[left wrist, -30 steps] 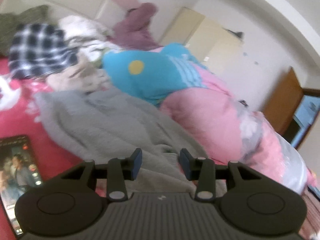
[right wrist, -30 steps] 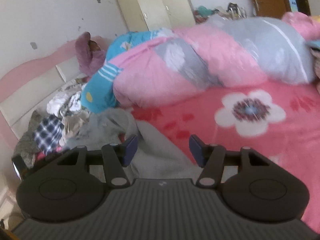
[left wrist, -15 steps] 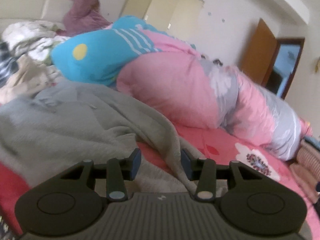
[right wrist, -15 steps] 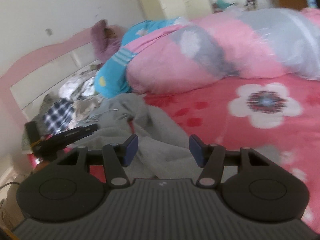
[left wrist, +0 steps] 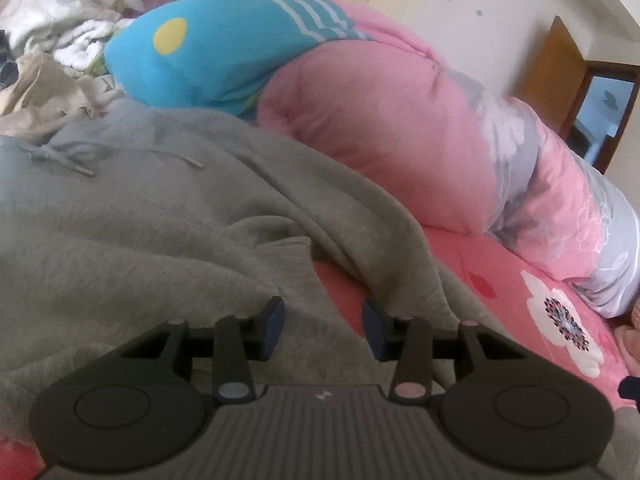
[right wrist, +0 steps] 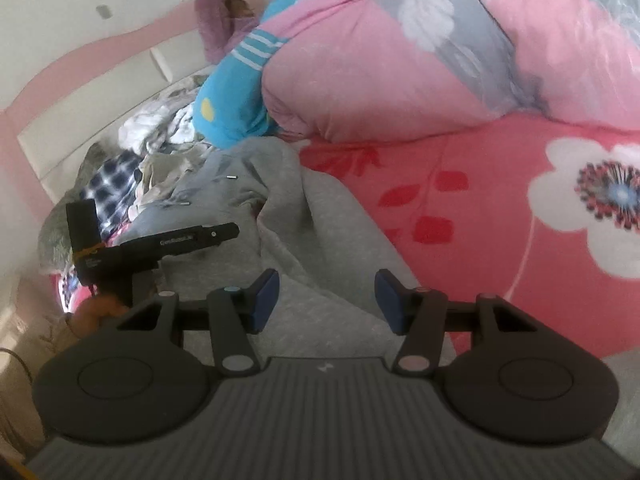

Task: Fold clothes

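White lettering is printed along the side of the left gripper (right wrist: 176, 240), too blurred to be read; no other text is seen.

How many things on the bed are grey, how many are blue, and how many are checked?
Grey: 1, the grey hoodie
Blue: 1, the blue pillow with a yellow dot
Checked: 1, the checked shirt in the pile
Total: 3
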A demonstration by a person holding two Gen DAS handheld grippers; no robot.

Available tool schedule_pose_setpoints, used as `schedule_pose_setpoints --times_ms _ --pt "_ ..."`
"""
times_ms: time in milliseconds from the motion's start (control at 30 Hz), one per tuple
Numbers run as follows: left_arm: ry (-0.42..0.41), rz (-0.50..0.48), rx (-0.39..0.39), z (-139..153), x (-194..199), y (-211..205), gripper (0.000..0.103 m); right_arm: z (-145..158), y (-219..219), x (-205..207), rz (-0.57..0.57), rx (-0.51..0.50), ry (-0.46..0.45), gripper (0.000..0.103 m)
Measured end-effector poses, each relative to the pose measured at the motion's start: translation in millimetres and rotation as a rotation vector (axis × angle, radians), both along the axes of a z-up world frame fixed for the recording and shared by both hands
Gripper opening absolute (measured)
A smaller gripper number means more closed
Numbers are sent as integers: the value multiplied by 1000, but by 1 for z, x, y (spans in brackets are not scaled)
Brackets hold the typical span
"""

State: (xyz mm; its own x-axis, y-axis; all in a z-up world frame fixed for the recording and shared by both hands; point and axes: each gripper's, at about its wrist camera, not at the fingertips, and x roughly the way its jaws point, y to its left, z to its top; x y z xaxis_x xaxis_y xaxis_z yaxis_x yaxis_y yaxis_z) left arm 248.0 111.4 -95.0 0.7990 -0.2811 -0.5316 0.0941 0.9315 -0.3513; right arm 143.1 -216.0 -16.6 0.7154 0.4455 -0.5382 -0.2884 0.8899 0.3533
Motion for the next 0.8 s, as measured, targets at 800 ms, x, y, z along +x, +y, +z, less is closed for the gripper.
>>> schedule_pose_setpoints --times_ms 800 --pt "45 -30 -43 3 -3 15 57 -32 131 -50 195 -833 -255 77"
